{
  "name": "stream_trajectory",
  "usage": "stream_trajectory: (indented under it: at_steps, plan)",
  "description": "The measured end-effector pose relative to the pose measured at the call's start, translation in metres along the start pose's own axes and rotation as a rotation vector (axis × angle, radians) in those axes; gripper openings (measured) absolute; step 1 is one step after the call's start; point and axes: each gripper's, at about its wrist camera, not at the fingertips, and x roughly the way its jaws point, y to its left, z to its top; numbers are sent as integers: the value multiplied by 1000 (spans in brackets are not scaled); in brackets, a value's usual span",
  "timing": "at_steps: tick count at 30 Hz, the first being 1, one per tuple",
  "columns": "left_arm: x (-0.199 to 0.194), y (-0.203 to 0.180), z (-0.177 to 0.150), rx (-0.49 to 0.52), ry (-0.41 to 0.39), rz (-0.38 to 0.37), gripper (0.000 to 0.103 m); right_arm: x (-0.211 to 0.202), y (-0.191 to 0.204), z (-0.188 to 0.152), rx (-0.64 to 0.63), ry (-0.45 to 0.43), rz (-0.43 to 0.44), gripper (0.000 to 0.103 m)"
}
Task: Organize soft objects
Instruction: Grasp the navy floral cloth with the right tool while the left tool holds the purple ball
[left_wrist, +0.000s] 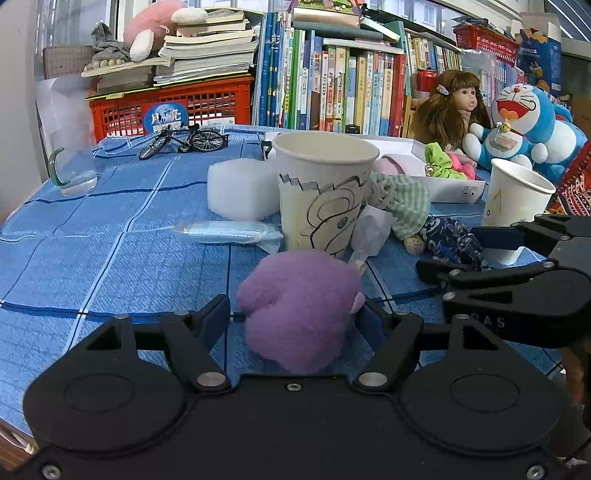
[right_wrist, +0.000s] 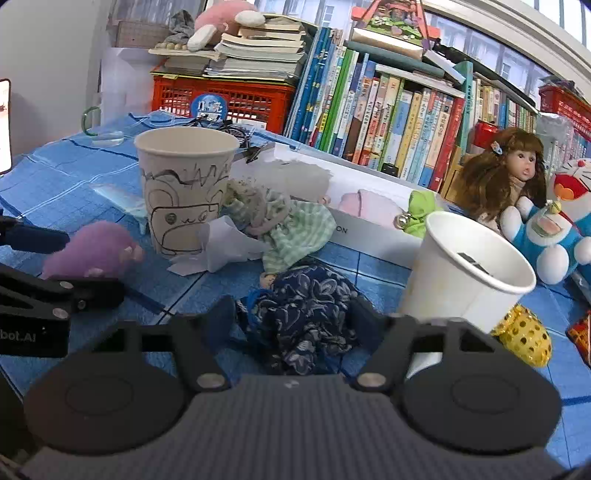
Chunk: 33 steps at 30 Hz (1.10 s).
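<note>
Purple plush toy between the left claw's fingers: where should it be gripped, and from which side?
Grip the purple plush toy across its rounded body's middle, coming from the near side, as the left claw does; its small ears look too slight to hold.

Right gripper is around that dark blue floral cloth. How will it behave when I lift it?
The floral cloth lies crumpled in loose folds, so it will probably sag and trail. It looks light. Part of it sits close to the plain cup, which leans and seems empty, so a dragging fold might tip it.
</note>
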Motion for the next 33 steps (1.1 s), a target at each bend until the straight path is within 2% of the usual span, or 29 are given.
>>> stream_trajectory:
  at_steps: [4, 7, 15, 23, 24, 27, 33]
  plan:
    - [2, 0, 0, 2, 4, -7, 70, -7, -2, -5, -5, -2, 18, 53]
    - [2, -1, 0, 2, 5, -14, 70, -15, -3, -8, -17, 0, 49, 50]
    - [2, -5, 0, 9, 7, -12, 70, -43, -4, -16, -48, 18, 151, 49]
    - [4, -8, -1, 24, 8, -3, 73, -58, -7, -19, -33, 3, 176, 48]
    - [3, -8, -1, 23, 5, 0, 77, -59, -7, -19, -26, 1, 174, 50]
    - [2, -7, -2, 23, -6, 17, 80, -59, -12, -18, 15, -11, 169, 70]
    - [3, -5, -1, 4, -8, 19, 82, -62, -27, -19, 154, -31, 205, 82]
